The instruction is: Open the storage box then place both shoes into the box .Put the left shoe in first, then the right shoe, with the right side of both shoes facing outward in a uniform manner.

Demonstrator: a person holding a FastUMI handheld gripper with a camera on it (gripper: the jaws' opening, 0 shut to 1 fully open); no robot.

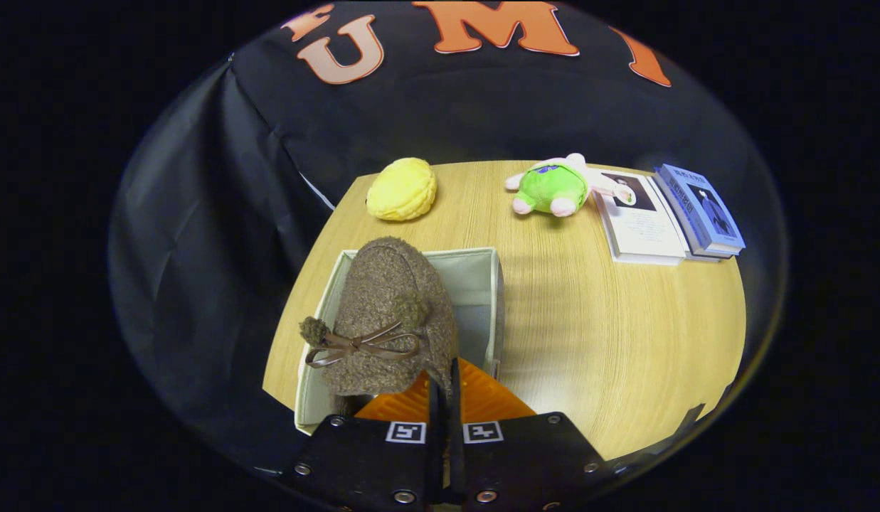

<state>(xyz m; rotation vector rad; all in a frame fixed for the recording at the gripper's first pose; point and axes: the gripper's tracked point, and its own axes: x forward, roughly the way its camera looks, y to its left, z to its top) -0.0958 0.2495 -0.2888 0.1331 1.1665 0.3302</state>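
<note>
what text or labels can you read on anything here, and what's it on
No text can be read.
White book: print too small to read.
Blue book: cover text blurred.
Hand-held gripper, shut on the brown shoe over the storage box: square marker tags, no words.

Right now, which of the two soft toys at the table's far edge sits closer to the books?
The green plush doll, with pink limbs; it lies right beside the white book, while the yellow plush sits apart, beyond the storage box.
</note>
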